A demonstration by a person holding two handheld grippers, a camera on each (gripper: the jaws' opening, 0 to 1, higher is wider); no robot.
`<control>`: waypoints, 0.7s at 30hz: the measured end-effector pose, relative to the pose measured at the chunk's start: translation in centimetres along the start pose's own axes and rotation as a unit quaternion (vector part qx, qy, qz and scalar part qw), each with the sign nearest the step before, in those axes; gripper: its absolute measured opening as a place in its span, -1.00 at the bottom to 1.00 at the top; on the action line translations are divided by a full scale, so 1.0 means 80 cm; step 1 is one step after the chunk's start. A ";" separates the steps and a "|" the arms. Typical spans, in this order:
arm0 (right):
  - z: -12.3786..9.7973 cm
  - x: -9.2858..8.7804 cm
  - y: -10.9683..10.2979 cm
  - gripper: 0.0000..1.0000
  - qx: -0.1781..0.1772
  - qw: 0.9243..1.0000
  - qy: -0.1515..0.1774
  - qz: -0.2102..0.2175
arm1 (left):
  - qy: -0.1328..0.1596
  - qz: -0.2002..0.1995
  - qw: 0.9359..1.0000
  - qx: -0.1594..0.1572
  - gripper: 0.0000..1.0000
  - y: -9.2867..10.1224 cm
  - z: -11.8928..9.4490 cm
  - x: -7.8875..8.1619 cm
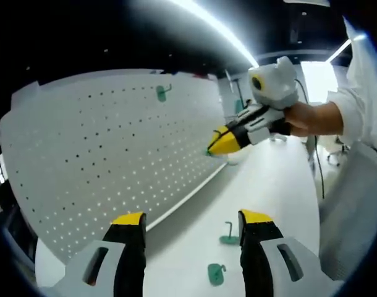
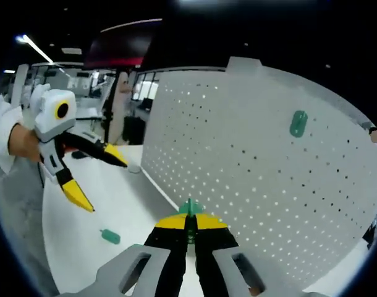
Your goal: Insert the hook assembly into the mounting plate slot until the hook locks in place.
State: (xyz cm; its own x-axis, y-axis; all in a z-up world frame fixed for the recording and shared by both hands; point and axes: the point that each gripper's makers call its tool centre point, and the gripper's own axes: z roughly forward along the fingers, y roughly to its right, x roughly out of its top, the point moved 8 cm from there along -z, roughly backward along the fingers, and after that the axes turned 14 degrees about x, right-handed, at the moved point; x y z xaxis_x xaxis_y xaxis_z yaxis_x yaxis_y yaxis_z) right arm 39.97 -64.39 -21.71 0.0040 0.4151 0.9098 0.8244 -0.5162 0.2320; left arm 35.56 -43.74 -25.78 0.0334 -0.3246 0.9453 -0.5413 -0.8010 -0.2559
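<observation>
A white pegboard mounting plate (image 1: 83, 142) (image 2: 250, 167) stands upright on the table. One green hook (image 1: 162, 93) (image 2: 298, 124) hangs on it high up. My right gripper (image 2: 190, 221) is shut on another green hook (image 2: 190, 206), whose tip pokes out past the yellow jaw ends, close to the board's lower part. In the left gripper view, the right gripper (image 1: 220, 143) comes in from the right, held by a hand, its tip near the board. My left gripper (image 1: 193, 219) (image 2: 99, 178) is open and holds nothing, hovering over the table away from the board.
Two spare green hooks (image 1: 228, 236) (image 1: 216, 273) lie on the white table (image 1: 269, 185) in front of my left jaws; one of them (image 2: 110, 236) also shows in the right gripper view. A person's white sleeve (image 1: 361, 111) is at the right.
</observation>
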 end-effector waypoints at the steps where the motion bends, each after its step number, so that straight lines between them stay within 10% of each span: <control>1: -0.003 0.004 0.004 -0.98 -0.008 1.000 0.006 -0.002 | 0.000 0.000 1.000 -0.001 0.23 0.001 0.000 0.000; 21: -0.056 0.047 0.083 -0.98 -0.131 0.988 0.078 0.005 | 0.003 -0.001 1.000 -0.003 0.22 0.004 -0.001 0.002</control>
State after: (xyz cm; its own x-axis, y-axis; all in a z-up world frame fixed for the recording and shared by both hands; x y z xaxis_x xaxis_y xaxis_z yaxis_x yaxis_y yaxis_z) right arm 42.91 -69.64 -15.22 -0.0918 0.2992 0.9498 0.6494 -0.7051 0.2849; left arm 35.33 -44.01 -25.68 0.0296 -0.3211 0.9466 -0.5470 -0.7978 -0.2535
